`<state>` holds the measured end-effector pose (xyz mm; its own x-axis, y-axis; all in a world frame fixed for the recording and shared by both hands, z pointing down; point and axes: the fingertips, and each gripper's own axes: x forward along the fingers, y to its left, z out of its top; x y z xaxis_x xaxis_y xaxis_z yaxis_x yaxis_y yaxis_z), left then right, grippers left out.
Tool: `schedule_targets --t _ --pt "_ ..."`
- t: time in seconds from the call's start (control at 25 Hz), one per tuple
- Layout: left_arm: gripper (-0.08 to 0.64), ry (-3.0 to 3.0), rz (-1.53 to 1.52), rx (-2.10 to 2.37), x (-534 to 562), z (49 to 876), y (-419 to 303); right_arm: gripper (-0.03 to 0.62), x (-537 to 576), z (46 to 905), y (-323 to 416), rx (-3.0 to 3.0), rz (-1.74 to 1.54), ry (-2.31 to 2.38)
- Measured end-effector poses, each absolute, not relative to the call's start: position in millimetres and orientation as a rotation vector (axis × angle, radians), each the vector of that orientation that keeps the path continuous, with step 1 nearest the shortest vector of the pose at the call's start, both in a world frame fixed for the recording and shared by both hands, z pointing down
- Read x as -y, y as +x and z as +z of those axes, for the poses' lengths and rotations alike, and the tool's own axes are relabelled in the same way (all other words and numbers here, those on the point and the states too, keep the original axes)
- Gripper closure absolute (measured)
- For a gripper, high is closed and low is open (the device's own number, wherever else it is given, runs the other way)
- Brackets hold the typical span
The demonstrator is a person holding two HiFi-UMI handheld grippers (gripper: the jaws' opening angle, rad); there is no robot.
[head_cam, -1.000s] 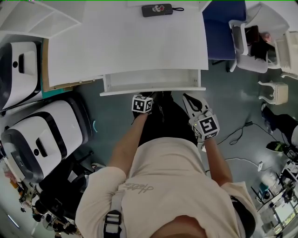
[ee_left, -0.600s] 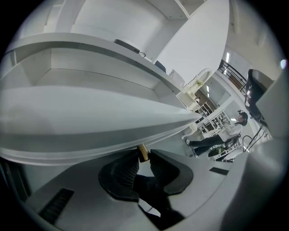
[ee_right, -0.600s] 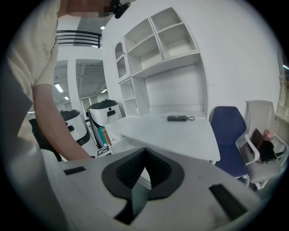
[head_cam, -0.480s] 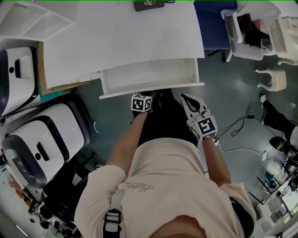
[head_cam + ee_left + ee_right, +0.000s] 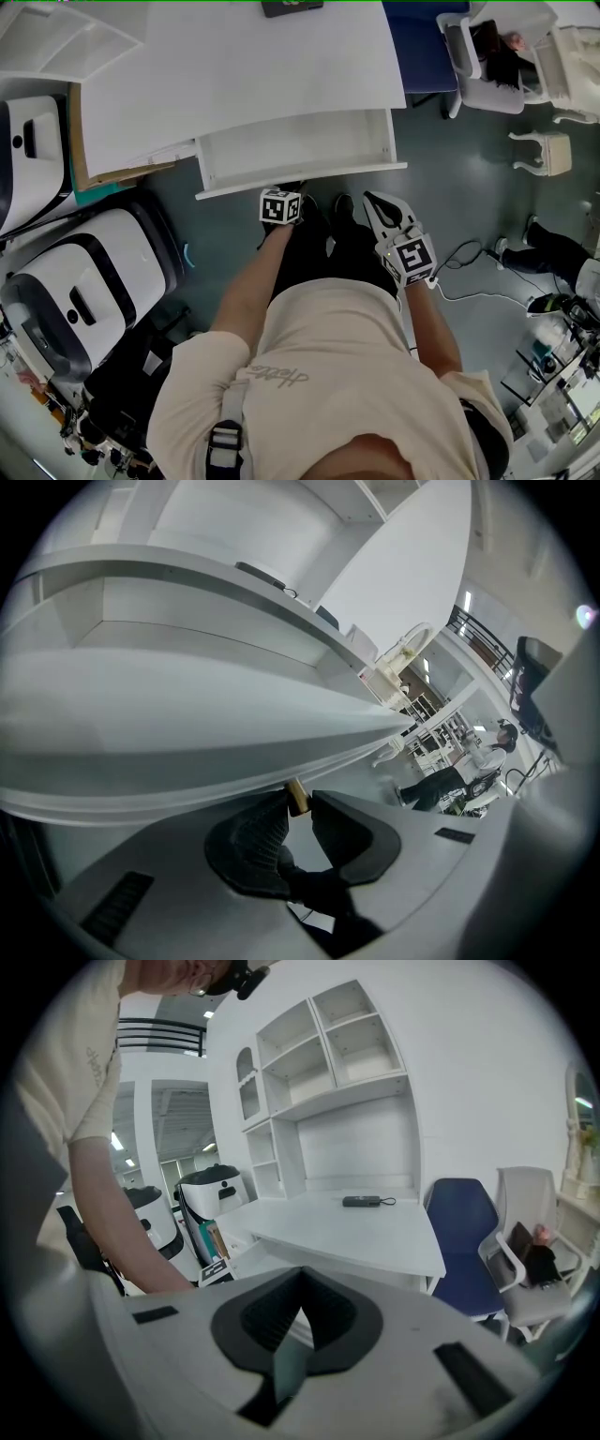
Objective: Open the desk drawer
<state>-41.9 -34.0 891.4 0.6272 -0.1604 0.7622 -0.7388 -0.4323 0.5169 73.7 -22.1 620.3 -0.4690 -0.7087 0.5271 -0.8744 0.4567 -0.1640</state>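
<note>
The white drawer [image 5: 295, 148] stands pulled out from under the white desk [image 5: 234, 75], and its inside shows empty. My left gripper [image 5: 284, 187] reaches under the drawer's front edge. In the left gripper view the left gripper [image 5: 298, 807] is shut on a small brass knob [image 5: 297, 796] on the drawer front [image 5: 187, 752]. My right gripper [image 5: 374, 200] hangs right of the left one, below the drawer's right corner and apart from it. In the right gripper view the right gripper [image 5: 300, 1283] has its jaws together with nothing between them.
A black device [image 5: 292, 7] lies at the desk's far edge. Two white machines [image 5: 84, 281] stand at the left beside a brown panel [image 5: 80, 141]. A blue chair [image 5: 422, 47] and a white chair [image 5: 506, 66] are at the right. Cables [image 5: 469, 281] lie on the floor.
The drawer has slid further out of the desk toward the person, showing more of its inside. Both grippers have come back with it, the left one still on the knob.
</note>
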Motion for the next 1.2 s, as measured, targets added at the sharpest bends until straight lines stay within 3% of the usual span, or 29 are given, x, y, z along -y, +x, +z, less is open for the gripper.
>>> schedule_targets --t 1.2 --pt "0.482 1.855 0.788 0.838 -36.0 893.1 -43.4 0.597 -43.0 634.9 110.4 2.427 0.606 1.173"
